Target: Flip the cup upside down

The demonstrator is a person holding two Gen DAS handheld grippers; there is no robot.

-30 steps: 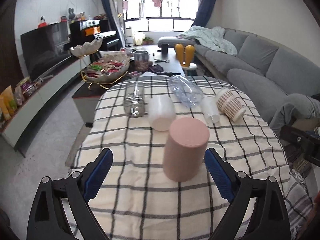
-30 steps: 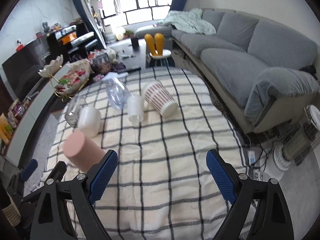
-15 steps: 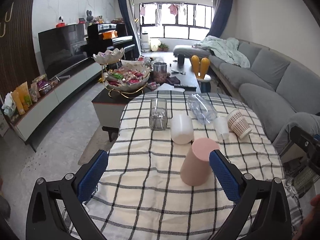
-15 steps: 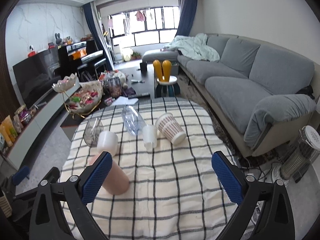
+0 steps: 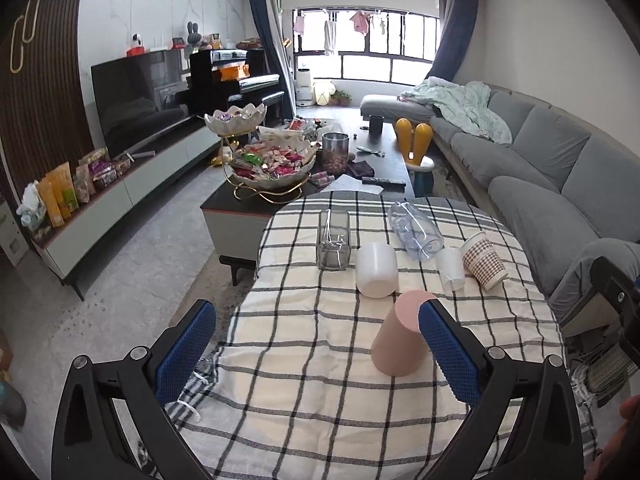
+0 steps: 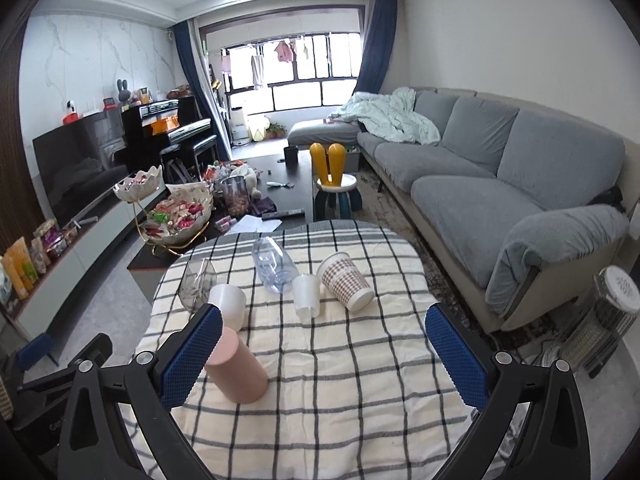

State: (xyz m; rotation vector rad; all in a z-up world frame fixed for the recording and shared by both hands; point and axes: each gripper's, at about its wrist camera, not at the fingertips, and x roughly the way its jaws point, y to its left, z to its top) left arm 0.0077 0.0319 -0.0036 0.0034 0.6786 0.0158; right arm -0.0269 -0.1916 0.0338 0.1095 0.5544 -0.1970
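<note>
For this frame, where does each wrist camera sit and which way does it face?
Left wrist: above the near table edge, facing the window; its open left gripper frames the checked tablecloth, pink cup by one finger.
Right wrist: beside it, further right, facing likewise; open right gripper, sofa.
Shared: pink cup, white cup, patterned paper cup.
</note>
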